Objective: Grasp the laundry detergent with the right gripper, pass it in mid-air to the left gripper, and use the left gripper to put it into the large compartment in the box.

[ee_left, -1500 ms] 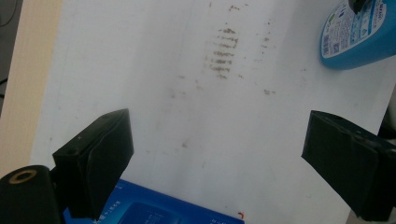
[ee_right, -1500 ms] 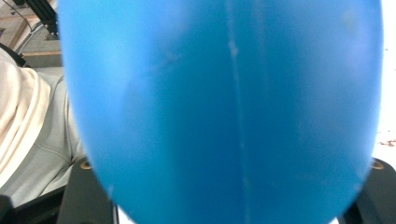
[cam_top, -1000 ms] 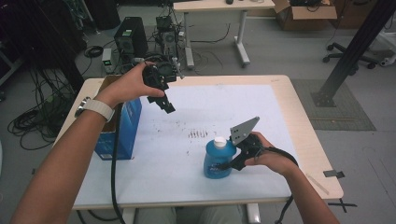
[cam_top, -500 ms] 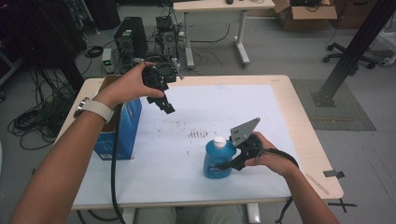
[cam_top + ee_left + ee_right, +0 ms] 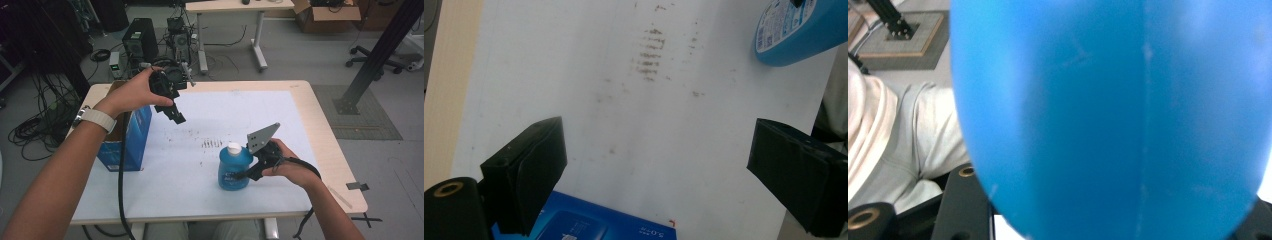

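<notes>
Near the front edge of the desk (image 5: 300,100), a bit right of the middle, the blue bottle (image 5: 234,167) stands upright with its white cap on top. The right hand-held gripper (image 5: 250,172) has just been closing and is clamped on the bottle's side. Over by the left edge, the left hand-held gripper (image 5: 176,112) hangs above the desk beside the blue box (image 5: 131,142), jaws spread wide, nothing between them.

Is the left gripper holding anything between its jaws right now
No, the left gripper has its jaws wide apart over the white table cover, with nothing between them.
</notes>
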Motion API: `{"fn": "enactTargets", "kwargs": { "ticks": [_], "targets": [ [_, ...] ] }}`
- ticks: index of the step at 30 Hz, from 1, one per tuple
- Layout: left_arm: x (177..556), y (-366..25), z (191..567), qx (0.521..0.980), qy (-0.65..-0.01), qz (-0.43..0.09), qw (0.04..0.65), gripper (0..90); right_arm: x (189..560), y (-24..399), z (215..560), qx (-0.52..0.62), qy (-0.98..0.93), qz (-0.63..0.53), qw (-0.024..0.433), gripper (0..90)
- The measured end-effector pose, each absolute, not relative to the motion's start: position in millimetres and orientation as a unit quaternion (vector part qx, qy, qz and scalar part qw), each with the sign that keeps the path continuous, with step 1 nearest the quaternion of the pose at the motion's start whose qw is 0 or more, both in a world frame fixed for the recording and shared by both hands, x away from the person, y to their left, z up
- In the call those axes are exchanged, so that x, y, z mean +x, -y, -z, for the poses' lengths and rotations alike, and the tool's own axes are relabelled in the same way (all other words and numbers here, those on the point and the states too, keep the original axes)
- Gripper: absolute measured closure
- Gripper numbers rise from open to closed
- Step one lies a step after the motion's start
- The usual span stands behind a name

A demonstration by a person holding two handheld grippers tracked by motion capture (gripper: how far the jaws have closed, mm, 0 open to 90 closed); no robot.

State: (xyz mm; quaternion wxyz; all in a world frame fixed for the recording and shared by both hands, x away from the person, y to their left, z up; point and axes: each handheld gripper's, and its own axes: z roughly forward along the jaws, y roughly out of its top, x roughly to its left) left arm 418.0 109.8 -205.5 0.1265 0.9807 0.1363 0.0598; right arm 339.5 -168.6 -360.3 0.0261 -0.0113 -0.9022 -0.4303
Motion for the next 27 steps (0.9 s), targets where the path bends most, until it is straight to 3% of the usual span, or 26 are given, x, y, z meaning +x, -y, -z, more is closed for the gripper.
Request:
{"fn": "enactTargets", "kwargs": {
  "ticks": [27],
  "targets": [
    [374.4,-103.0,172.4,0.985,-0.094,-0.046,0.136,7.4,337.6,160.6,297.9,-0.049,0.893,0.446,0.024,43.4]
  ]
}}
